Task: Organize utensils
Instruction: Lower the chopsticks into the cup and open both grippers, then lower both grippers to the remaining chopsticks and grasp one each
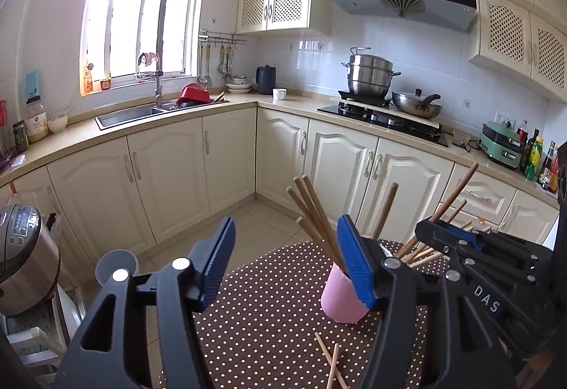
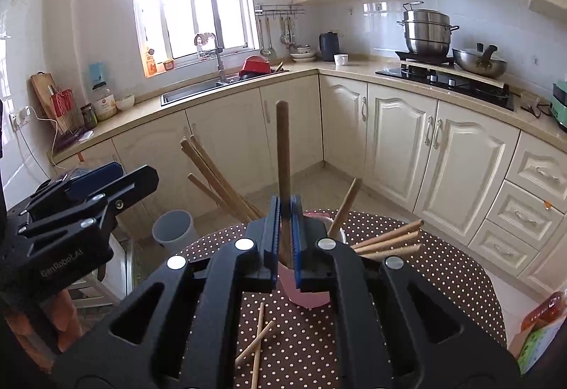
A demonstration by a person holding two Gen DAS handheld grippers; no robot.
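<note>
Pinched mid-shaft in the right gripper [image 2: 286,229], a thin, stiff, light brown wooden chopstick [image 2: 282,148] stands above the pink plastic cup [image 2: 304,297]; left gripper [image 1: 285,263] spread, empty.

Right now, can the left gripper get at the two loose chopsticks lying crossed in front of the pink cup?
Probably yes. The left gripper is open and empty, and the loose chopsticks lie uncovered on the dotted cloth just below it. The right gripper, shut on a stick, works higher, over the pink cup.

Left claw [image 1: 285,263] gapes with nothing between; right claw [image 2: 287,229] is clamped tight.
</note>
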